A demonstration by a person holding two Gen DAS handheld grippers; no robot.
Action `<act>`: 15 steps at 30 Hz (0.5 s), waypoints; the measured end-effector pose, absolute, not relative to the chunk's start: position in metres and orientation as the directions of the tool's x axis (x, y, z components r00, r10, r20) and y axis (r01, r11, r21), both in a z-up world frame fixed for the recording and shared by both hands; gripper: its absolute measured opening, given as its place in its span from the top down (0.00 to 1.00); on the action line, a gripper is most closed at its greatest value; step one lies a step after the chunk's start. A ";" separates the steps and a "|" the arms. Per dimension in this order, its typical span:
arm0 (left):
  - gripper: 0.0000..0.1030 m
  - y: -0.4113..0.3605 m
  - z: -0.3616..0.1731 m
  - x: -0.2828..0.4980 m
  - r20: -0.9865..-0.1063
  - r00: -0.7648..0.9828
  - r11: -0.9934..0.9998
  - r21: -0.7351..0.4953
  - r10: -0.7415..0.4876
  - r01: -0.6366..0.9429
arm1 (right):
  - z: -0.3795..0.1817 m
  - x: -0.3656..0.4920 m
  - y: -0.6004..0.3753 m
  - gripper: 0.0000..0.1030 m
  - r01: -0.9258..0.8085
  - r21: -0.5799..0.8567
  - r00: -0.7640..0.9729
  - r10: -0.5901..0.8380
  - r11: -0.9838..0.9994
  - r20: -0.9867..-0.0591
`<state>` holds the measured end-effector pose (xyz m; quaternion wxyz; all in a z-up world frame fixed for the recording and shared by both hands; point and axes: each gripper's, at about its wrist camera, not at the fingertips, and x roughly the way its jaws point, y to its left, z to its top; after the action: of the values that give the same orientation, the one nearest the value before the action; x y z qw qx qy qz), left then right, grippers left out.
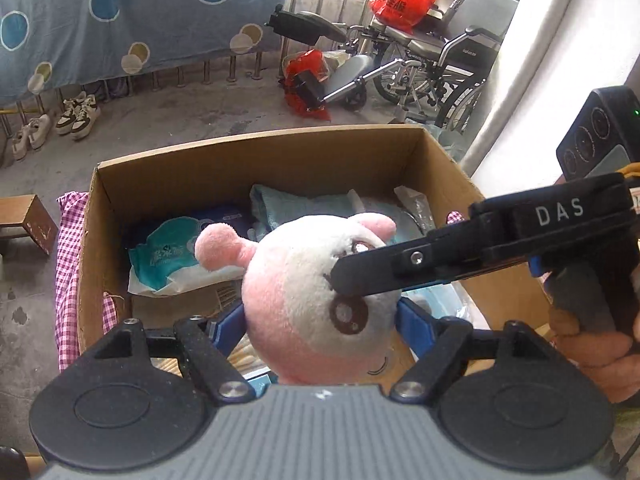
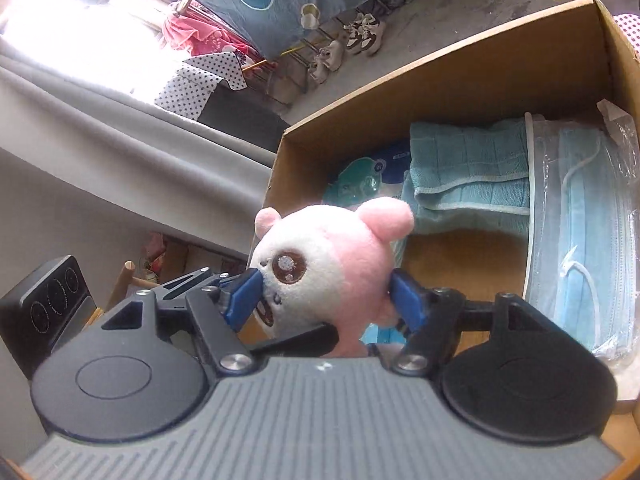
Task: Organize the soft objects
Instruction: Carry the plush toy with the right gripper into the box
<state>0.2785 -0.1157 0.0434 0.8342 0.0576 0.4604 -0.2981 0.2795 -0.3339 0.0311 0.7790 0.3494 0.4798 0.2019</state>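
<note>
Both claws, left claw (image 1: 320, 320) and right claw (image 2: 324, 300), squeeze the pink plush toy (image 1: 316, 300) above the cardboard box (image 1: 256, 148); next, lower it inside and let go.

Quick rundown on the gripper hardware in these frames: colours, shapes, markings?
Both match: the left gripper and right gripper each have a grey ribbed body, two round black discs, black linkage arms with silver screws, and blue pads on the jaws. In the left wrist view the right unit's side reads "DAS" in white, above a dark handle. A black box with three dials and a green light sits behind it.
</note>
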 end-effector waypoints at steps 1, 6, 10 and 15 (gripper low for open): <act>0.22 -0.114 0.035 0.290 -0.819 0.382 0.823 -0.177 -0.427 0.540 | 0.021 0.292 -0.335 0.32 0.041 0.742 0.439 0.655 0.670 -0.615; 0.27 -0.121 -0.006 0.323 -0.887 0.328 0.839 -0.112 -0.326 0.533 | -0.027 0.333 -0.334 0.31 0.135 0.657 0.356 0.583 0.742 -0.731; 0.24 -0.125 -0.021 0.333 -0.907 0.299 0.845 -0.103 -0.296 0.526 | -0.046 0.340 -0.330 0.26 0.161 0.652 0.316 0.588 0.741 -0.745; 0.24 -0.128 -0.011 0.322 -0.878 0.349 0.819 -0.079 -0.327 0.568 | -0.027 0.343 -0.314 0.31 0.078 0.640 0.346 0.581 0.765 -0.737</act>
<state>0.3218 -0.1275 -0.0109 0.8123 0.1205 0.4998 -0.2754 0.3426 -0.3138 -0.0275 0.7633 0.3010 0.5474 0.1646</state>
